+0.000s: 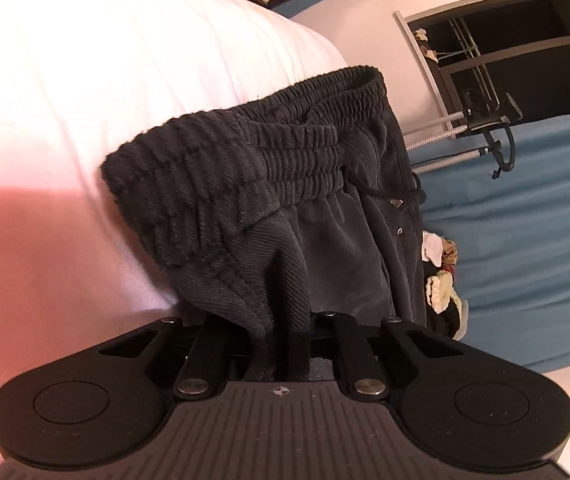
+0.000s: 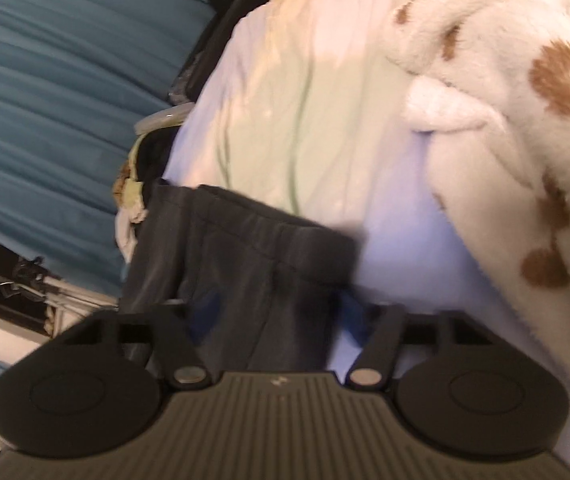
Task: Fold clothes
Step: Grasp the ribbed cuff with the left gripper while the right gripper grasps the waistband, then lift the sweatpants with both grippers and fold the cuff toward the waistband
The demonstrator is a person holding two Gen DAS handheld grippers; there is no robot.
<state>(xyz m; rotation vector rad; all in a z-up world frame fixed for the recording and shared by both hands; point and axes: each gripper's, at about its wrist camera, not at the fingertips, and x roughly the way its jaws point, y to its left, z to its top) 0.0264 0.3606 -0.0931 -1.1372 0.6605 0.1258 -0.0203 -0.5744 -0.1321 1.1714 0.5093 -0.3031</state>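
A pair of dark grey trousers [image 1: 245, 168] with a ribbed elastic waistband lies on the white bed sheet [image 1: 85, 80]. My left gripper [image 1: 275, 332] is shut on a bunched fold of cloth just below the waistband; the cloth hides its fingertips. In the right wrist view, which is blurred, the other end of the trousers [image 2: 245, 248] lies between the fingers of my right gripper [image 2: 279, 312]. Its blue pads [image 2: 207, 312] stand apart on either side of the cloth and do not visibly press on it.
A white fleece blanket with brown spots [image 2: 505, 80] covers the bed's right side. A blue curtain [image 1: 525, 220] hangs past the bed edge, with a small heap of clothes [image 1: 443, 272] and a clamp on a stand [image 1: 489, 120] beside it.
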